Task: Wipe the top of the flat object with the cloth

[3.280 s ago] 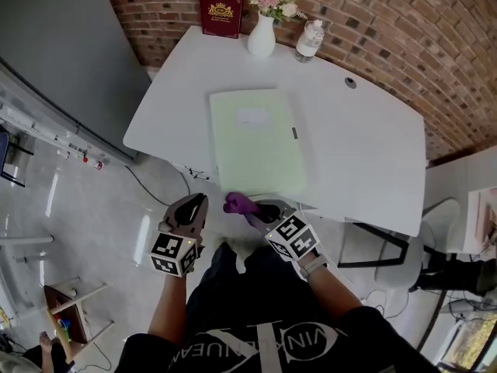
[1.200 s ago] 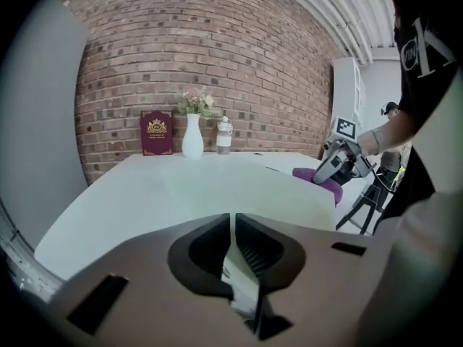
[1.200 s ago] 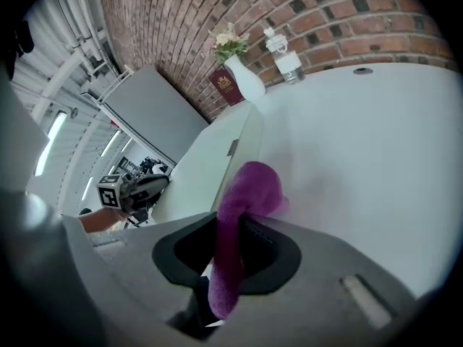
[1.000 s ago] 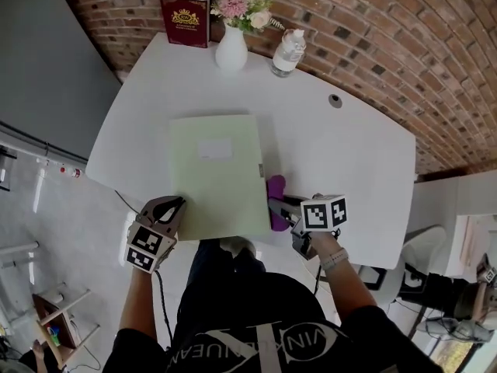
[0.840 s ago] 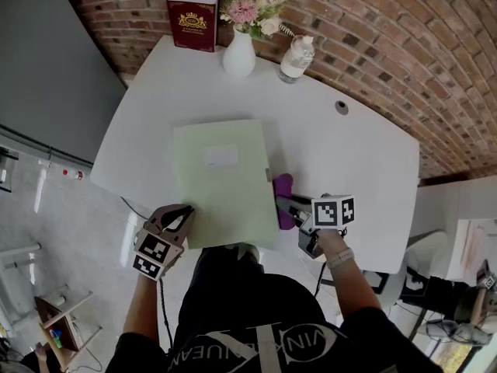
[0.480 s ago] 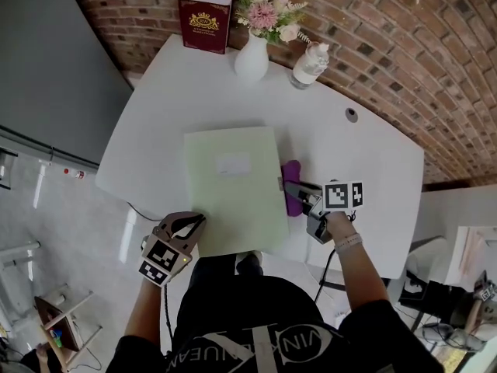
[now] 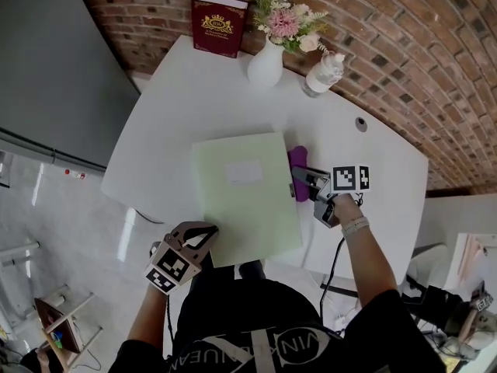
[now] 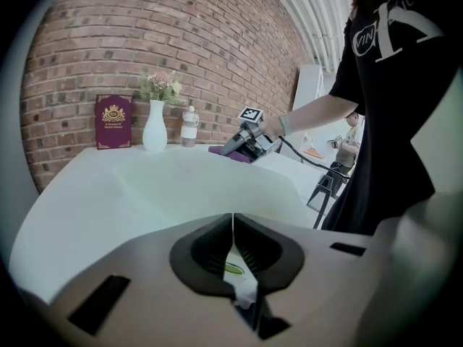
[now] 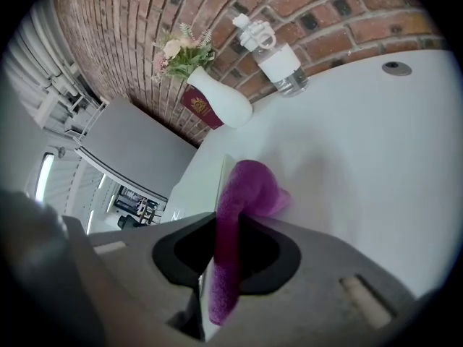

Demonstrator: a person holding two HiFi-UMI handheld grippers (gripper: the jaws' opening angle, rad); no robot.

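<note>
Moved: right gripper (image 7: 303, 179) and its purple cloth (image 7: 297, 158) have travelled along the right edge of the folder (image 7: 245, 200), from beside its near-right corner to beside its far-right part.
Unmoved: left gripper (image 7: 208, 235) sits at the folder's near-left corner, as it did a second ago.
Folder: pale green and flat, lying on the white worktop (image 7: 202, 92) with a white label on its far half; its near end reaches the worktop's near edge.
Right fingers: pinching the cloth. In the right gripper view the purple cloth (image 9: 246, 190) fills the gap between them (image 9: 228, 226) and bulges out past the tips.
Cloth and folder: the cloth rests on the worktop just beside the folder's right edge, touching or nearly touching it; it is not on the folder's top.
Left fingers: they have just closed a little further and are pressed together. The left gripper view shows a thin pale-green sliver of the folder (image 8: 195, 186) caught between them (image 8: 233, 226).
Between the grippers: the folder's whole top lies bare, with the left gripper at its near-left and the right gripper at its far-right.
Far edge of worktop: red book (image 7: 220, 25) leaning on the brick wall, white vase (image 7: 265, 64) with flowers to its right, then a clear bottle (image 7: 323, 72), all well apart from the folder.
</note>
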